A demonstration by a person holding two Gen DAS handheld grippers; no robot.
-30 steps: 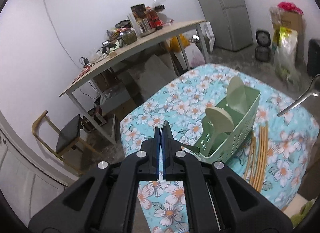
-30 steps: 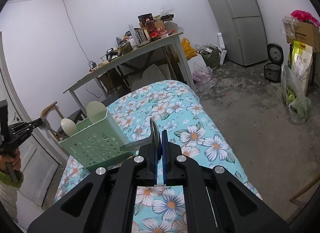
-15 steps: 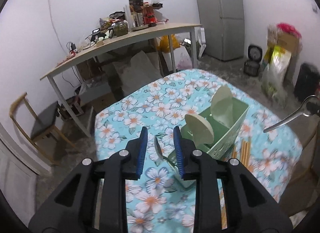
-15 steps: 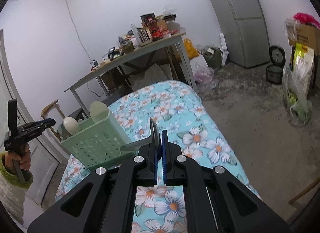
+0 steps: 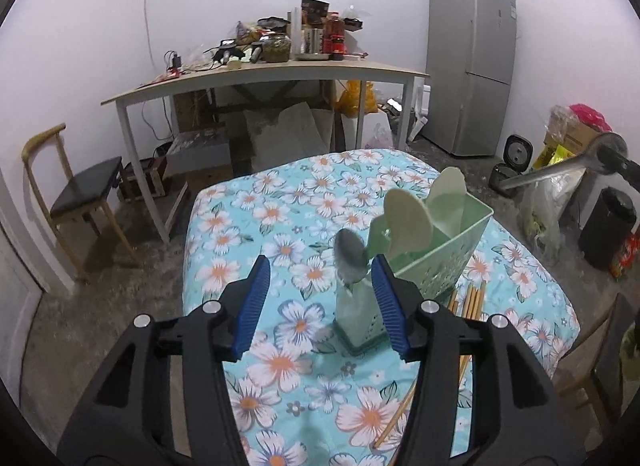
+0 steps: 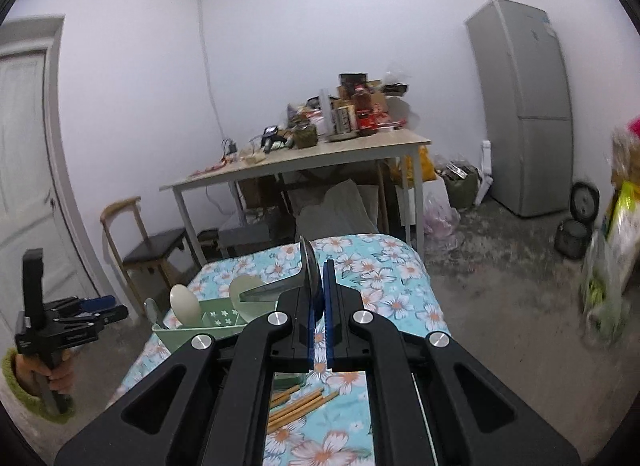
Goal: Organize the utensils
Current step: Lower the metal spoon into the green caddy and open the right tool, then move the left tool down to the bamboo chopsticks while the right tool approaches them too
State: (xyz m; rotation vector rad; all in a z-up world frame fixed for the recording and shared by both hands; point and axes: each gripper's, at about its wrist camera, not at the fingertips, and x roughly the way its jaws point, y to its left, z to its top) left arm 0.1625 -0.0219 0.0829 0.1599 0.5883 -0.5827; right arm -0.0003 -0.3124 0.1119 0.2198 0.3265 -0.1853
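Left jaws parted since a second ago; spoon released into caddy.
Left gripper (image 5: 318, 298) opening, empty; metal spoon (image 5: 351, 256) stands in green caddy (image 5: 440, 262)'s near end. Right gripper (image 6: 319, 294), above caddy, clamps second spoon (image 6: 306, 270). Risk: blurred spoon may tip out; chopsticks (image 5: 468, 298) beside caddy could get knocked.

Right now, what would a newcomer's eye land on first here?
The green utensil basket on the flowered tablecloth, pale spoons upright in it. The left tongs are opening around a metal spoon at its near end, while the right tongs clamp another metal utensil.
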